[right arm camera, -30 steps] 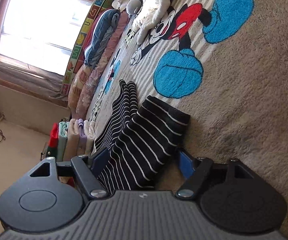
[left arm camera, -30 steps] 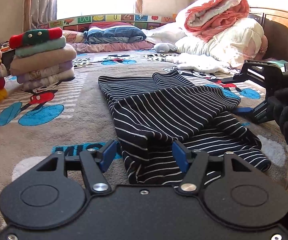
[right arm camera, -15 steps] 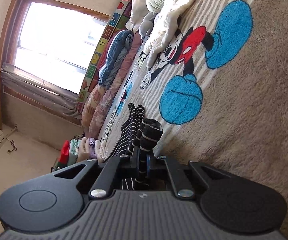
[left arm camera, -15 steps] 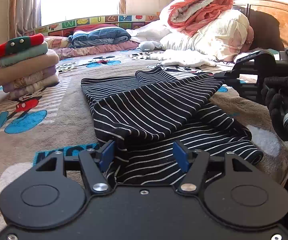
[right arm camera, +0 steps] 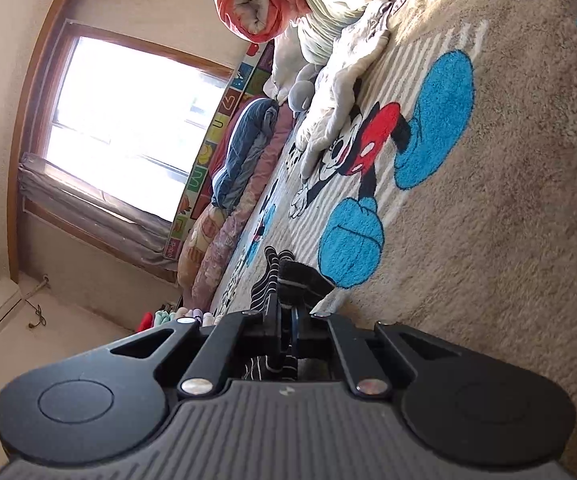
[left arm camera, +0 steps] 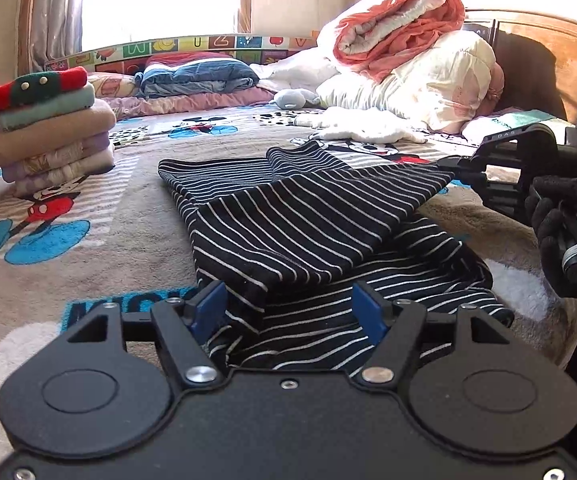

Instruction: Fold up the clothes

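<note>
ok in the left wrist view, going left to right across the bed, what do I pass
stack of folded clothes → striped garment → right gripper, shut on the garment's far corner → gloved hand holding it. The left gripper sits open at the garment's near edge.

Home bedroom: bed (left arm camera: 88, 280), pillows (left arm camera: 428, 80), window (right arm camera: 128, 128)

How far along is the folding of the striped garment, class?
Done: a stack of folded clothes sits aside. In hand: the right gripper is shut on the striped garment, one flap already folded over. Left: the open left gripper grips nothing yet; further folds and stacking remain.
</note>
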Tool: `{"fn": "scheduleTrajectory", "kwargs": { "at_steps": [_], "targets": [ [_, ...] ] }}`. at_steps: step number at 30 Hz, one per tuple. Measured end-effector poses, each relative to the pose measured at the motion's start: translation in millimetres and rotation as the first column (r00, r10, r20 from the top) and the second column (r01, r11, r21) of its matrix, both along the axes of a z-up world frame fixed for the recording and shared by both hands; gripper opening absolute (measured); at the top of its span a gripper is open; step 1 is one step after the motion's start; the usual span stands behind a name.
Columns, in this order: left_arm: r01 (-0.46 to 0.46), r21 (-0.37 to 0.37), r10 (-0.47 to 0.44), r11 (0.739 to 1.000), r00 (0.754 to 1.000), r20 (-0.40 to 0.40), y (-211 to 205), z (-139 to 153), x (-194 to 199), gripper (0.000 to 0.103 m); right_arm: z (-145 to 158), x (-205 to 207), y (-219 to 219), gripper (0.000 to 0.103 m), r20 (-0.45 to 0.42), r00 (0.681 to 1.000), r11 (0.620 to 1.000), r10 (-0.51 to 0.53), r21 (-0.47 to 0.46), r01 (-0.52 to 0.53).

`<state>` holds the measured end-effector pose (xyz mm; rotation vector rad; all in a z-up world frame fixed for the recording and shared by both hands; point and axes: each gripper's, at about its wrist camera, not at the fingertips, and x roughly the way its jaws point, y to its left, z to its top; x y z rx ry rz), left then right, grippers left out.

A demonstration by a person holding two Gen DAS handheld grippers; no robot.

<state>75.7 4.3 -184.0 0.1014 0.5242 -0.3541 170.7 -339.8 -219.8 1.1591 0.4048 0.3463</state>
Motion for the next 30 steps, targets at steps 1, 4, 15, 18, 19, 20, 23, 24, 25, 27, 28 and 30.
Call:
{"fn": "scheduleTrajectory", "kwargs": {
  "at_steps": [1,4,15,18,19,20,23,24,25,27,28,30],
  "targets": [
    [0.001,0.004,-0.001,1.0,1.0,-0.009,-1.0,-2.2,1.4,0.068,1.3,1.4,0.6,0.007,0.011,1.0,1.0,0.01,0.004,-0.01],
    [0.003,0.017,-0.002,1.0,0.999,-0.035,-3.9,-8.7,5.4,0.072,5.4,5.6,2.5,0.007,0.046,0.998,0.999,0.041,0.014,-0.041],
    [-0.009,0.004,0.009,1.0,0.999,-0.036,-2.2,-8.5,2.7,0.073,86.6,12.0,17.2,0.007,0.28,0.951,0.989,0.128,0.029,-0.142],
    [-0.009,0.002,0.009,1.0,0.999,-0.038,-1.5,-8.5,2.9,0.073,85.7,9.6,8.4,0.006,0.241,0.966,0.995,0.09,0.025,-0.098],
    [-0.009,0.001,0.009,1.0,0.999,-0.038,-1.0,-8.6,2.8,0.073,75.2,9.9,3.2,0.007,0.178,0.982,0.998,0.063,-0.011,-0.062],
    [-0.009,0.001,0.009,1.0,0.999,-0.039,-0.5,-8.7,2.8,0.074,58.0,10.9,-1.5,0.007,0.101,0.994,0.999,0.044,-0.025,-0.041],
    [-0.009,0.008,0.01,1.0,0.999,-0.037,-1.2,-8.6,2.3,0.074,-19.7,13.1,-10.0,0.006,-0.176,0.983,0.999,0.042,0.01,-0.041],
    [-0.013,0.009,0.014,1.0,0.999,-0.037,-1.6,-7.9,1.9,0.074,-28.2,11.7,-8.3,0.001,-0.193,0.98,0.999,0.044,-0.006,-0.046],
    [-0.017,0.01,0.017,1.0,0.999,-0.037,-2.0,-7.3,1.5,0.074,-22.1,12.1,-4.2,0.007,-0.152,0.987,0.998,0.05,-0.025,-0.054],
    [-0.025,0.012,0.026,1.0,0.999,-0.037,-2.8,-5.0,-0.4,0.074,-15.7,13.4,3.1,0.007,-0.093,0.993,0.996,0.07,-0.048,-0.075],
    [-0.031,0.014,0.031,0.999,0.999,-0.041,-3.4,-3.0,-1.8,0.074,-16.4,13.7,5.0,0.007,-0.087,0.993,0.995,0.077,-0.054,-0.082],
    [-0.044,0.002,0.044,0.999,0.998,-0.049,-3.3,5.0,-5.4,0.074,-24.4,12.5,3.4,0.007,-0.119,0.99,0.995,0.077,-0.05,-0.083]
  ]
}}
